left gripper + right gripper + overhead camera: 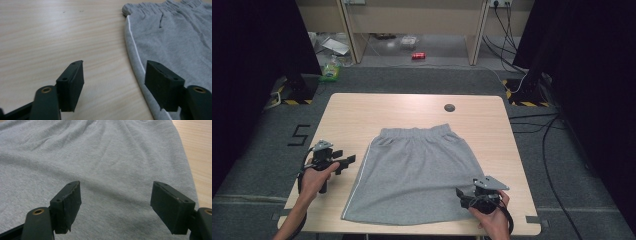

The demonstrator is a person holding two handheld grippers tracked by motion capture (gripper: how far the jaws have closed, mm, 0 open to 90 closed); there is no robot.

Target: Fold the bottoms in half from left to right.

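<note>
A grey skirt-like garment [414, 172] with an elastic waistband and a white side stripe lies flat on the wooden table [357, 112], waistband away from me. My left gripper [348, 161] is open just left of its striped left edge; in the left gripper view the stripe [133, 45] runs between the jaws, over bare wood and cloth. My right gripper [460, 196] is open at the garment's lower right corner. In the right gripper view grey fabric [100, 162] stretches ahead of the open jaws, with nothing pinched.
A small dark round grommet [449, 107] sits in the table near the far edge. Beyond the table are a green item [330, 72] and a red can [418, 55] on the floor, with cables [544, 150] at the right. Black curtains flank both sides.
</note>
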